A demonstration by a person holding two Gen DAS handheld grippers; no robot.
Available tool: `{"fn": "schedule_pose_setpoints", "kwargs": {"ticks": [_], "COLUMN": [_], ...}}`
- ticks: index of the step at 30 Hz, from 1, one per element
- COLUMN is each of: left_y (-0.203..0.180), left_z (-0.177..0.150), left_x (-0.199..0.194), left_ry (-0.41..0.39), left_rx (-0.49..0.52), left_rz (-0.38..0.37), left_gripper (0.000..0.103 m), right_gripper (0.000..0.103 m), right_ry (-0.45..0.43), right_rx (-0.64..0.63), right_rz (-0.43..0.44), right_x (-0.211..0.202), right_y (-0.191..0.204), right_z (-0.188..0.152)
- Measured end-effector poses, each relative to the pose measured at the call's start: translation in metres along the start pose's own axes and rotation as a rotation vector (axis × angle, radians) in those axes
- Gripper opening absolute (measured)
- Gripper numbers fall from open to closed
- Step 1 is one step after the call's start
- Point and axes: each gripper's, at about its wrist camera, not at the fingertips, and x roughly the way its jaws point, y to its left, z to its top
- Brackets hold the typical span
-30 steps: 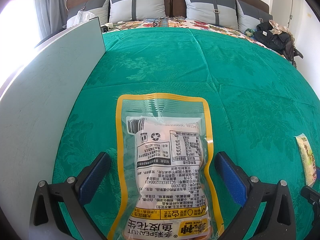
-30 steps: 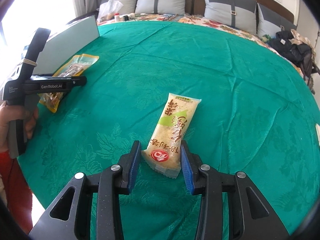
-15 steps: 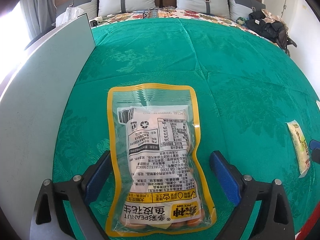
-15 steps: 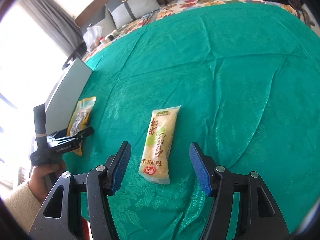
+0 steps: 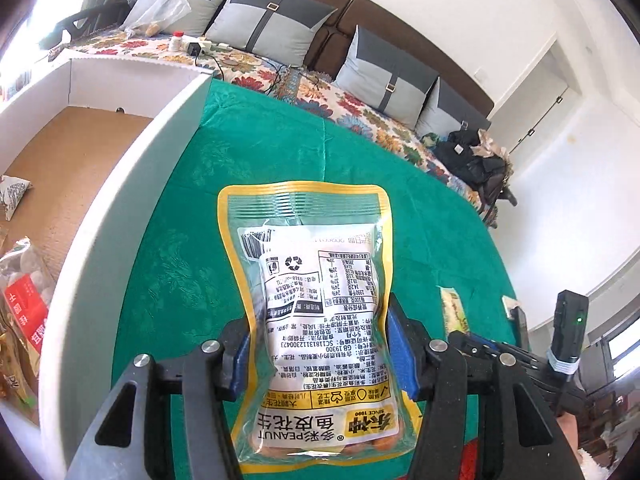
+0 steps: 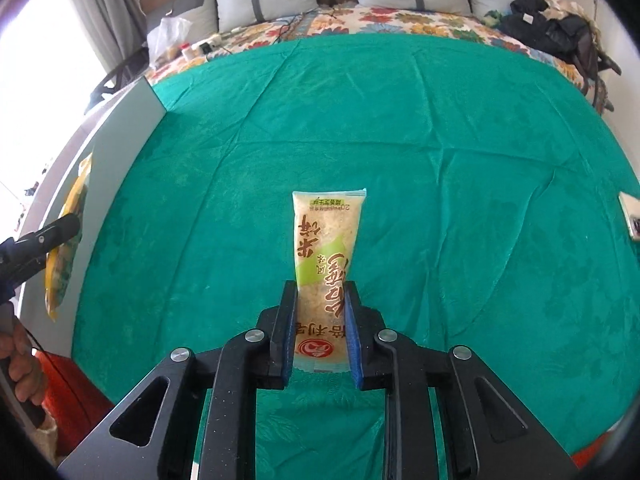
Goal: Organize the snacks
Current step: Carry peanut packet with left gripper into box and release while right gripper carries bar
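A clear, yellow-edged peanut bag (image 5: pixel 316 300) hangs lifted above the green cloth (image 5: pixel 240 184). My left gripper (image 5: pixel 318 344) is closing, and its blue pads press the bag's lower sides. In the right wrist view a long rice cracker pack (image 6: pixel 326 240) is raised off the cloth, with my right gripper (image 6: pixel 321 292) shut on its near end. The same view shows the peanut bag (image 6: pixel 66 240) at far left, next to the white box wall (image 6: pixel 116 132). The cracker pack (image 5: pixel 452 312) shows at the right of the left wrist view.
A white box (image 5: pixel 120 216) with a brown floor stands left of the cloth, with several snack packs (image 5: pixel 24 312) in its near end. A phone (image 6: pixel 632 220) lies at the cloth's right edge. Pillows, a floral sheet and black bags lie beyond.
Both grippers have closed on their packs and lifted them off the cloth. The left one rose most, and the box's inside has come into its view.
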Motion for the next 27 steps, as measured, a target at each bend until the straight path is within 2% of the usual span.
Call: {"fn": "schedule_pose_setpoints", "kwargs": {"ticks": [2,4,7,11,15,19,21,22,23,25,27], "left_y": [0.003,0.016,0.052,0.121,0.174,0.200,0.204,0.204,0.204,0.198,0.187], "left_z": [0.014,0.029,0.049,0.059,0.047,0.026,0.017,0.014,0.013,0.012,0.012], "left_x": [-0.035,-0.068,-0.107,-0.141,-0.149,-0.133,-0.129,-0.128,-0.130,-0.136,-0.145], "left_ry": [-0.053,-0.104,-0.164,-0.207,-0.184,-0.116,-0.109,-0.112,-0.118,-0.137,-0.155], "left_rx": [0.004,0.008,-0.001,-0.083,-0.120,-0.127,-0.120,-0.118,-0.117,-0.106,-0.075], "left_rz": [-0.008,0.030,0.138,0.291,0.436,0.524,0.561,0.582,0.604,0.644,0.698], "left_gripper": [0.056,0.056,0.056,0.057,0.057,0.060,0.065,0.070,0.073,0.084,0.088], "right_gripper": [0.022,0.022,0.022,0.022,0.023,0.024,0.030,0.044,0.051,0.055,0.055], "right_ry": [-0.028,-0.057,-0.089,-0.096,-0.081,0.007,0.100,0.155,0.192,0.195,0.152], "right_rx": [-0.029,-0.078,-0.151,-0.222,-0.271,-0.361,-0.397,-0.399,-0.394,-0.383,-0.390], "right_rz": [0.045,0.106,0.221,0.364,0.486,0.537,0.578,0.596,0.597,0.576,0.570], "right_x": [-0.011,-0.022,-0.036,-0.047,-0.049,-0.025,-0.002,0.011,0.021,0.026,0.018], "right_y": [0.025,0.058,0.113,0.187,0.257,0.315,0.336,0.340,0.342,0.333,0.320], "right_z": [0.013,0.025,0.039,0.061,0.070,0.060,0.047,0.038,0.033,0.023,0.020]}}
